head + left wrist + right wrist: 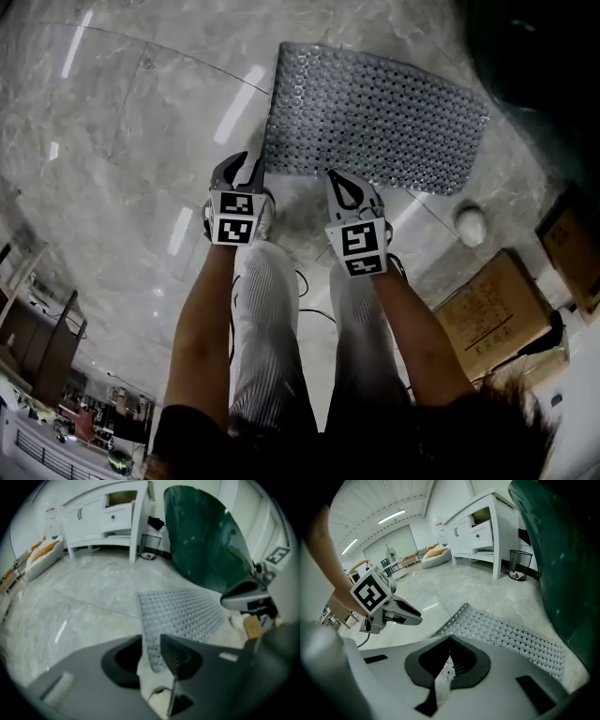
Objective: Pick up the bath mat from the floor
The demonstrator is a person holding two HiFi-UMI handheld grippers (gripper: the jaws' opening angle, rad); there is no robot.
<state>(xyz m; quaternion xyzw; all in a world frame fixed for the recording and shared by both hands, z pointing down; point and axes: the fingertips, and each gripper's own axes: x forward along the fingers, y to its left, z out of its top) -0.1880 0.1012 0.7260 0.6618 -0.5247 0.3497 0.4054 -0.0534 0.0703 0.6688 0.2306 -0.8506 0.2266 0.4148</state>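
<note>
The bath mat (375, 117) is a grey sheet full of small holes and bumps, spread over the pale marble floor ahead of me. Its near edge is lifted. My left gripper (246, 169) is shut on the mat's near left corner, and in the left gripper view the mat (187, 613) runs up between the jaws of the left gripper (154, 653). My right gripper (339, 183) is shut on the near edge further right. In the right gripper view the edge of the mat (511, 637) curls up into the right gripper (449, 667).
A large dark green object (534, 56) stands just beyond the mat's far right side. A white round thing (471, 225) and cardboard boxes (492, 314) lie to the right. A white cabinet (108, 517) and a waste bin (150, 545) stand further off. My legs (267, 328) are below the grippers.
</note>
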